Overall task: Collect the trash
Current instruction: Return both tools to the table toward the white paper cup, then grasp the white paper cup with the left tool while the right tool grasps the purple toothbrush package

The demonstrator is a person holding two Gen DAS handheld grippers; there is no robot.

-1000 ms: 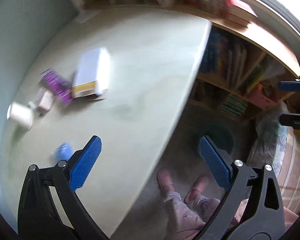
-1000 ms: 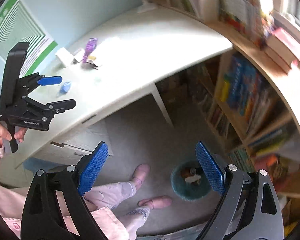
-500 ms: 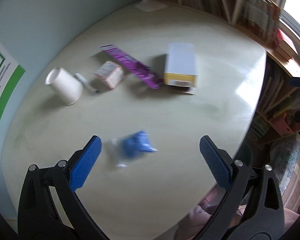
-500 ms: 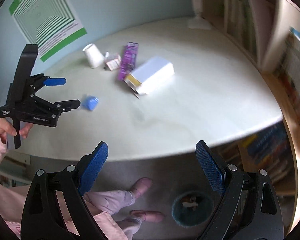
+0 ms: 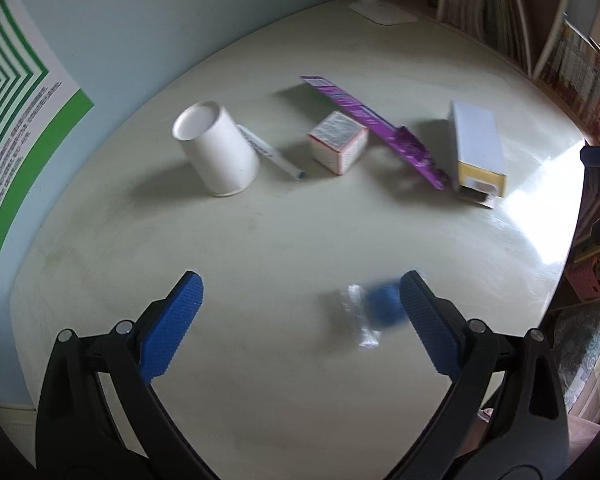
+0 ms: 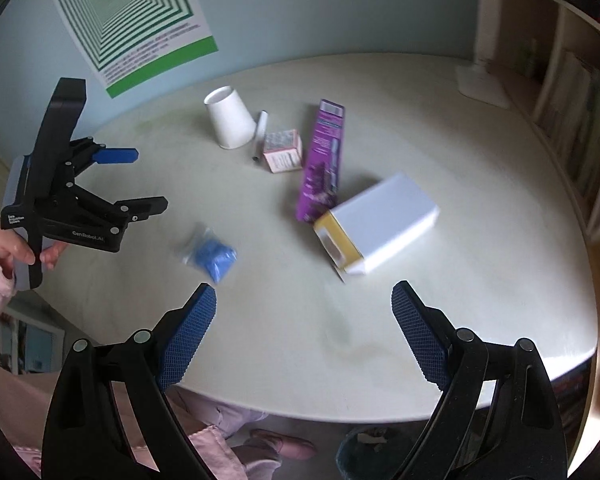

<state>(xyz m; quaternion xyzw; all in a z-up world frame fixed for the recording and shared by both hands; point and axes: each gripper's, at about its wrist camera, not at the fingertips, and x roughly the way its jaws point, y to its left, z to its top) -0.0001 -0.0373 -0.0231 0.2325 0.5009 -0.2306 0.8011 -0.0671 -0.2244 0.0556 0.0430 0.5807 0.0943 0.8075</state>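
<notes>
Trash lies on a pale table (image 5: 280, 232): an upturned white paper cup (image 5: 216, 152), a white pen (image 5: 268, 152), a small pink-white box (image 5: 338, 142), a flat purple carton (image 5: 376, 126), a white-and-yellow box (image 5: 478, 152) and a blue item in a clear bag (image 5: 374, 312). My left gripper (image 5: 298, 304) is open and empty, with the bag beside its right finger. My right gripper (image 6: 304, 312) is open and empty over the near table edge. It sees the left gripper (image 6: 140, 180), the bag (image 6: 210, 254), cup (image 6: 230, 122), purple carton (image 6: 320, 160) and white box (image 6: 376, 222).
A teal bin (image 6: 364, 456) stands on the floor under the table's near edge, beside the person's feet (image 6: 284, 444). Bookshelves (image 5: 560, 48) line the right side. A lamp base (image 6: 482, 84) sits at the far right of the table. A green striped poster (image 6: 132, 16) hangs on the wall.
Both grippers have swung up from the floor and bin toward the table top. The left one has moved in over the table, with the blue bag now by its right finger. Both stay open.
</notes>
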